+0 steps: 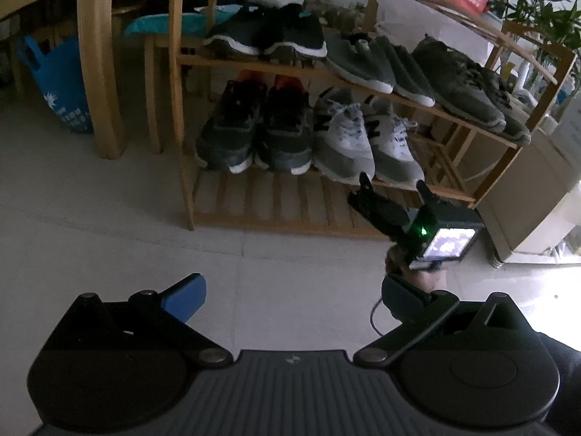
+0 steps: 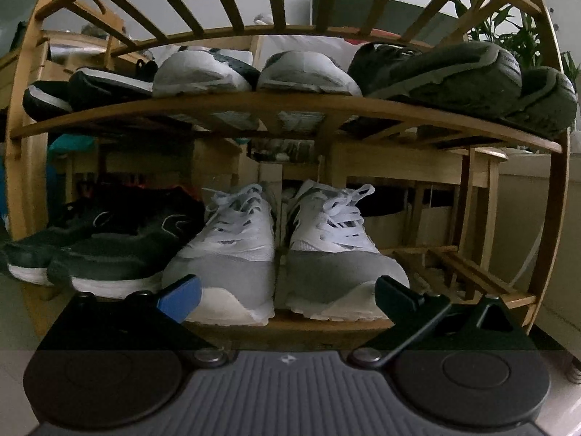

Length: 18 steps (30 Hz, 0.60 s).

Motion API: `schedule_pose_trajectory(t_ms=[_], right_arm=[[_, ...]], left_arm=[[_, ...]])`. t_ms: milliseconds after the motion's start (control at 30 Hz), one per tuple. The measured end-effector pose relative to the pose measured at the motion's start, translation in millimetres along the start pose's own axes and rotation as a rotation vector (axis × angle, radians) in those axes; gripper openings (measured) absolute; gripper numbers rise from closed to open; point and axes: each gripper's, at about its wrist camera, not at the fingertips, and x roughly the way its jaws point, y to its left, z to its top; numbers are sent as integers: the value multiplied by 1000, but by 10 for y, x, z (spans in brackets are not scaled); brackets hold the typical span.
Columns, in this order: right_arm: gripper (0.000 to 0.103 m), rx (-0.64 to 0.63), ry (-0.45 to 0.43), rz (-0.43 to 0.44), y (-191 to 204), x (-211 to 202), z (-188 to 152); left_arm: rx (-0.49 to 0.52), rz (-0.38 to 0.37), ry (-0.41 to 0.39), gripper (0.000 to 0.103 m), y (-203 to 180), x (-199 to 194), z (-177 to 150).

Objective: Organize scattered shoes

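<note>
A wooden shoe rack [image 1: 254, 65] holds paired shoes on two shelves. On the lower shelf stand a dark pair [image 1: 254, 127] and a grey-and-white pair [image 1: 366, 138]. My right gripper [image 1: 394, 187] is open just in front of the grey-and-white pair, nothing between its fingers. In the right wrist view that pair [image 2: 283, 250] fills the middle, toes towards me, with my right gripper [image 2: 287, 296] open at their toes. Black, grey and olive pairs [image 1: 461, 83] line the upper shelf. My left gripper [image 1: 294, 296] hangs open over bare floor, well back from the rack.
A wooden table leg [image 1: 100, 72] and a blue bag [image 1: 60, 87] stand left of the rack. A cardboard box [image 1: 526, 196] and green plants [image 1: 541, 11] are to the right. Pale tiled floor [image 1: 127, 225] spreads in front of the rack.
</note>
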Motion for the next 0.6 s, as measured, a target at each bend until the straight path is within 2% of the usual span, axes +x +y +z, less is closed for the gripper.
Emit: schedule_pose_trajectory(t_ms=[267, 400, 600], right_arm=[[103, -29, -1, 33, 21, -359, 331], [103, -64, -5, 58, -40, -667, 712], [103, -155, 50, 116, -227, -1344, 1332]], left_arm=[[0, 25, -100, 103, -72, -120, 15], [-26, 13, -126, 103, -112, -193, 38], [-38, 9, -216, 103, -268, -420, 56]])
